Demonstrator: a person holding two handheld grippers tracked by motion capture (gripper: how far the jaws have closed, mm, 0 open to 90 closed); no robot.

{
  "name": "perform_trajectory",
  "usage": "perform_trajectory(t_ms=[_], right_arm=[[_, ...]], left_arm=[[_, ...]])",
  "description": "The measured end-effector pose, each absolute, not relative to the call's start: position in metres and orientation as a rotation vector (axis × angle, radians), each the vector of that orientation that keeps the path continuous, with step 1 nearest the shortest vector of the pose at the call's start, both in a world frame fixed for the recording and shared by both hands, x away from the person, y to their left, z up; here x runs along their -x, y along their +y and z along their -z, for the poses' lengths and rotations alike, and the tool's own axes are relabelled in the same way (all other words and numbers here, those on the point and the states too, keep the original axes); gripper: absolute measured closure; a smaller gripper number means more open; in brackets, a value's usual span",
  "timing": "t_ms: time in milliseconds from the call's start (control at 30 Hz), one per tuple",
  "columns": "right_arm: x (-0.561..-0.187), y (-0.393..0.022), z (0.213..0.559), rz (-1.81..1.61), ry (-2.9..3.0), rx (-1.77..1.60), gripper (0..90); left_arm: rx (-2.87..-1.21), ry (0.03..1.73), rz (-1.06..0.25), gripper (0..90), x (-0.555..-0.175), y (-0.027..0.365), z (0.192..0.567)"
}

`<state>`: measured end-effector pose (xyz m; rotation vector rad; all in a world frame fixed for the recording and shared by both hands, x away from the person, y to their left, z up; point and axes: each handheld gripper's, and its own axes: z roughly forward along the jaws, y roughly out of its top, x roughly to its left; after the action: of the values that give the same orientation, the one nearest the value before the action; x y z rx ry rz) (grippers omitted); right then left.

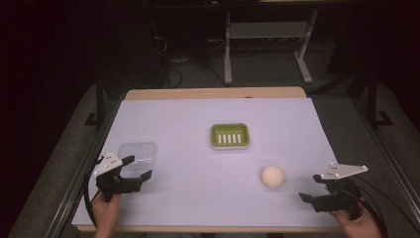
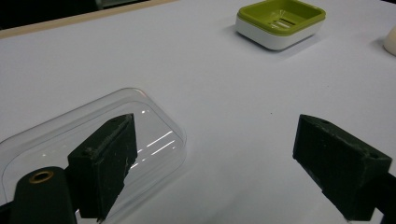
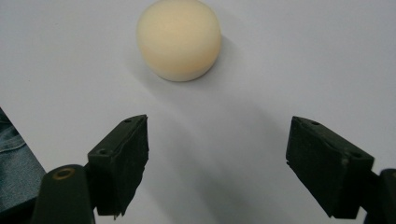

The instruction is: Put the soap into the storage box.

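We hold both grippers' jaws open: left gripper [image 2: 215, 163] beside the clear lid [image 2: 93, 144], its length running leftward; round soap [image 3: 179, 38] ahead of right gripper [image 3: 217, 168].

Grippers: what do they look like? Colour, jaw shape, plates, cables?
Both the left gripper and the right gripper are black, each with two blocky, wedge-shaped jaws, a grey three-cornered plate on top and a dark cable trailing back. A brass-coloured eyelet sits near one jaw's base. No sleeves visible.

A lab or workshop: white-covered table [image 1: 198, 163], dark room, cables [image 1: 171, 62] and metal frame legs [image 1: 228, 49] behind.
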<state>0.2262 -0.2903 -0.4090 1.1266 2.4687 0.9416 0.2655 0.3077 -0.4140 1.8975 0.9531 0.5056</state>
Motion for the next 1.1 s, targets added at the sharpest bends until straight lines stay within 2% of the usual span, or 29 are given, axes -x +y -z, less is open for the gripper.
perform_trajectory(t_ms=[1100], right_arm=[[-0.250,-0.256,0.388,-0.873,2.568,-1.053,18.3]], left_arm=[[-1.891,0.944,-0.528,12.9,-0.264,0.306,0.414]])
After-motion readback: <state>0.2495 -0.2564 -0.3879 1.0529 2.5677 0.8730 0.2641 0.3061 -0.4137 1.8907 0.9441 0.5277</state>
